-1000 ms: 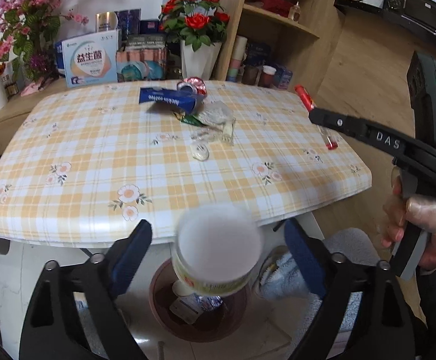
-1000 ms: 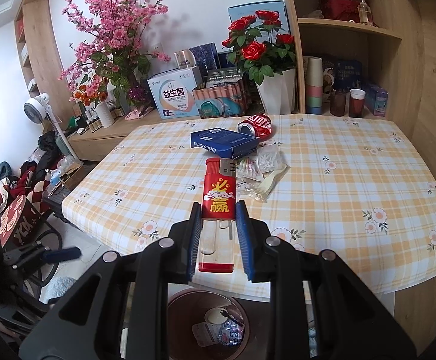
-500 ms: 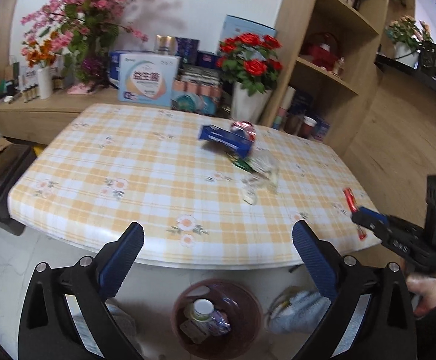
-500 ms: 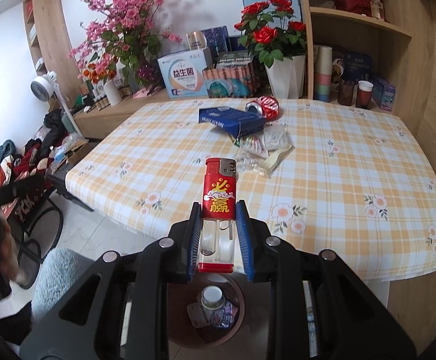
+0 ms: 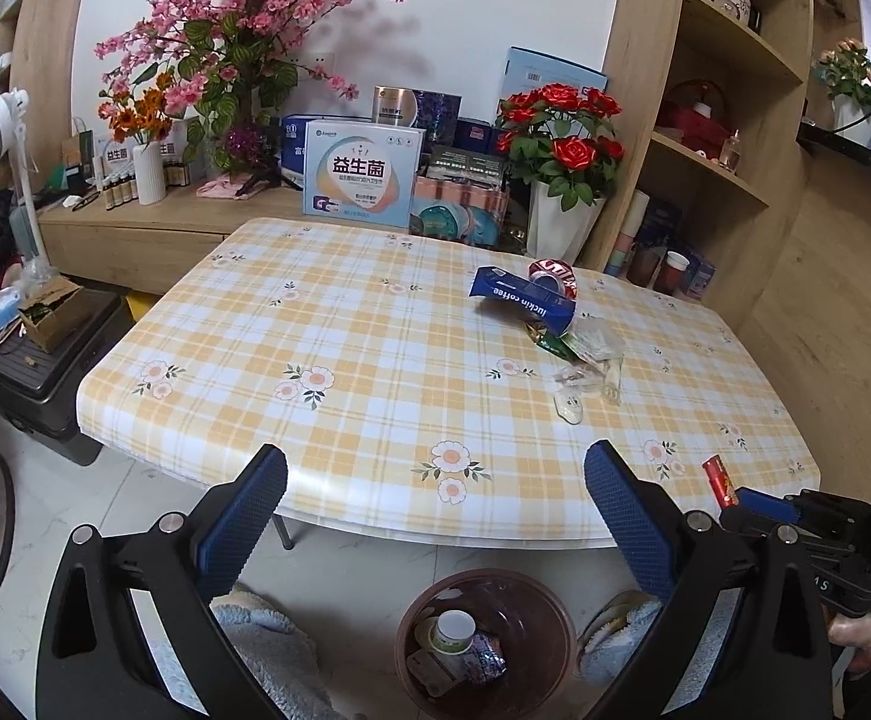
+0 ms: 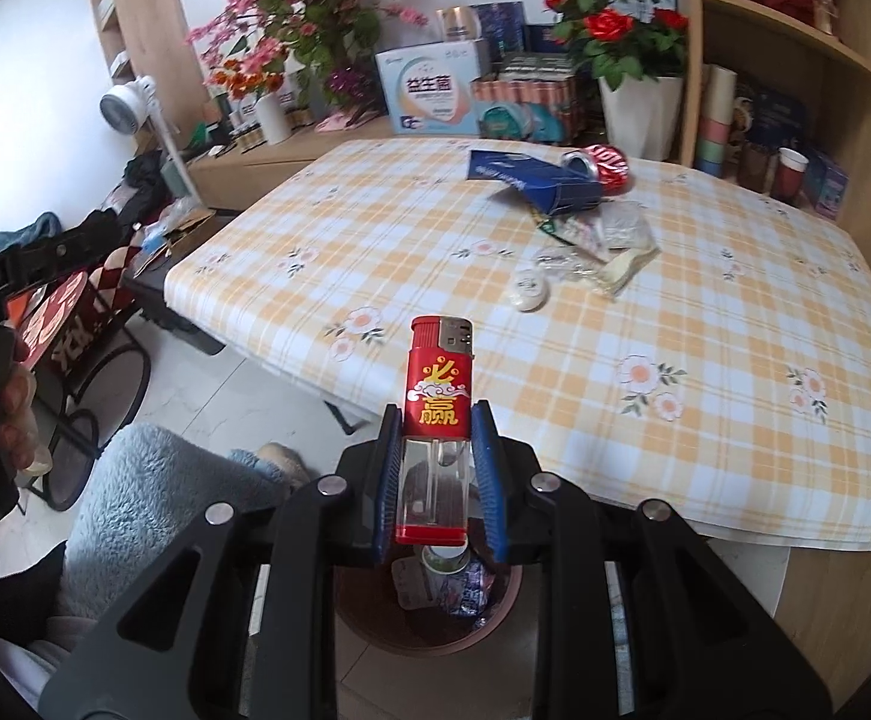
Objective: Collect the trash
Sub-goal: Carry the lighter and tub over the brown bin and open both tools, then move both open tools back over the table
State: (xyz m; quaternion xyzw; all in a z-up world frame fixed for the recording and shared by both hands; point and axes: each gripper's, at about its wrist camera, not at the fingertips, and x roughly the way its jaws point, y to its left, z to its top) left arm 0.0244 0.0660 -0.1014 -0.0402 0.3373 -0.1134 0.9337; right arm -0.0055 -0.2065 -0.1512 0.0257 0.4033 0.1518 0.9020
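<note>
Several scraps lie binned in the brown waste bin [image 5: 483,642], right tongs [image 6: 438,474] clamp a red lighter [image 6: 438,414] above it, left tongs [image 5: 435,510] gape empty; coffee box [image 5: 522,299], can [image 5: 552,273], wrappers [image 5: 591,354] remain on the surface [image 5: 375,360].

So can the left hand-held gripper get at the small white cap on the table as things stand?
Probably yes: the left hand-held gripper is open and holds nothing, and bare tablecloth lies between it and the white cap, which sits apart from the wrappers.
</note>
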